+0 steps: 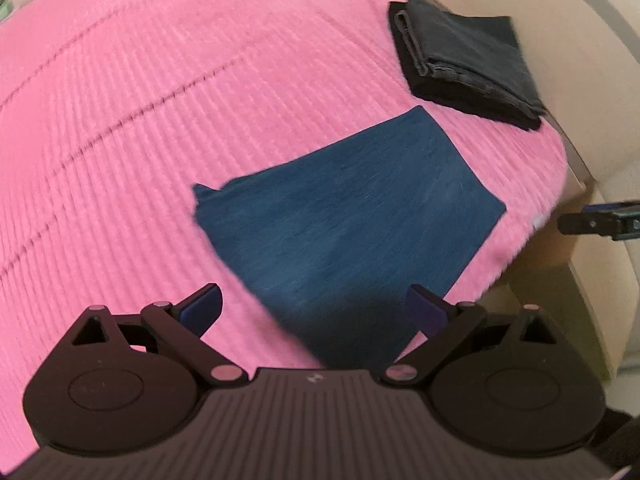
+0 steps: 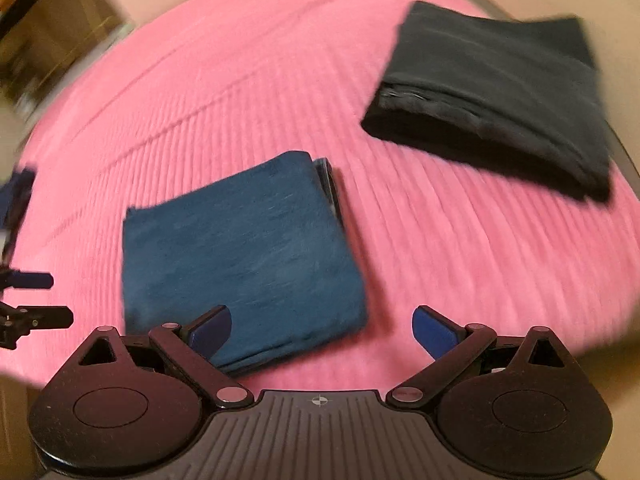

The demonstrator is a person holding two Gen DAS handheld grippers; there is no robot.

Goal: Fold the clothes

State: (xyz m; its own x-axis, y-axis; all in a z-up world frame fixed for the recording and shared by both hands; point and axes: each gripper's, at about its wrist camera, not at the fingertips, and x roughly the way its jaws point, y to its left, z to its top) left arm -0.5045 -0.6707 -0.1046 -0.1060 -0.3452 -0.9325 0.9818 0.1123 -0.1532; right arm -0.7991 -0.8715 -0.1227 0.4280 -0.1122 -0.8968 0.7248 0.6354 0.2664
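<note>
Big pink ribbed blanket (image 1: 200,100) covers pretty much the whole surface, filling both views. At the upper right of each view sits a dark stack (image 2: 500,92) of folded clothes, close to the blanket's edge, with beige floor (image 1: 600,60) past it. The upper left corner of the right wrist view has some brownish furniture (image 2: 48,20), too blurry to say more.

The blue shirt (image 2: 240,252) is folded into a neat square, lying flat mid-frame, well apart from the dark stack with bare pink between them. Nothing is lying on top of it.

Left gripper (image 1: 316,312) hovers over the near corner of the shirt, its fingers spread wide and holding nothing. Right gripper (image 2: 322,330) is just as wide, also empty, with the left finger (image 2: 208,332) over the shirt's near edge; can't tell if it's actually touching. Each gripper pokes into the other's view at the side edge.
</note>
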